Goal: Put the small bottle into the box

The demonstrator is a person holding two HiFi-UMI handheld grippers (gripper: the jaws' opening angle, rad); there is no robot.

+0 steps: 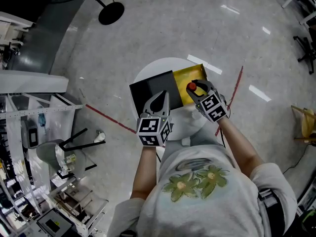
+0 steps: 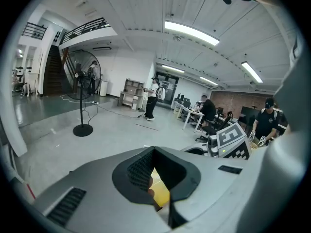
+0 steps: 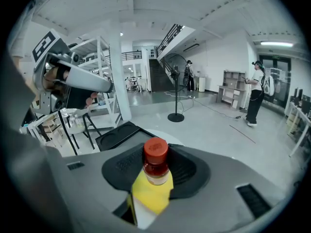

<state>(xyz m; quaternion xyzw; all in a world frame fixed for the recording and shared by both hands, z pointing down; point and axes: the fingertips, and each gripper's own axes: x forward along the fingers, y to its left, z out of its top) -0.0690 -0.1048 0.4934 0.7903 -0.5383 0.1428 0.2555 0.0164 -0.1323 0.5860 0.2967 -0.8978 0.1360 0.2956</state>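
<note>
**Head view.**
- 1 round white table [image 1: 148, 73] on a grey floor [image 1: 173, 23] marked with red tape lines [image 1: 108, 116].
- 1 black tray [image 1: 150, 95] on the table's left part.
- 1 yellow box [image 1: 183, 79], open, just beside the tray on its right.
- Left gripper [image 1: 160, 97]: over the tray, jaws drawn to a point.
- Right gripper [image 1: 197, 89]: over the near right part of the box, clamped on 1 small bottle [image 1: 191, 86], red cap upward. Whether the bottle touches the box floor cannot be told.

**Left gripper view.**
- Left gripper [image 2: 160, 207]: jaws narrow, meeting at the tips, nothing held. A sliver of the yellow box [image 2: 163, 191] shows through the slit.
- The right gripper's marker cube [image 2: 234, 139] is to the right.
- 1 floor fan [image 2: 82, 96] stands well behind on the left.

**Right gripper view.**
- Right gripper [image 3: 154, 171]: both ribbed pads pressed on the small bottle [image 3: 151, 186].
- The bottle stands upright, with a yellow label, red cap and amber neck.
- The black tray [image 3: 124, 135] lies beyond on the table [image 3: 167, 139] and shows round recesses.
- The left gripper [image 3: 65, 79] is at upper left.
- The floor fan [image 3: 176, 74] is mid-room.
- 1 person [image 3: 255, 93] stands far right.
</note>
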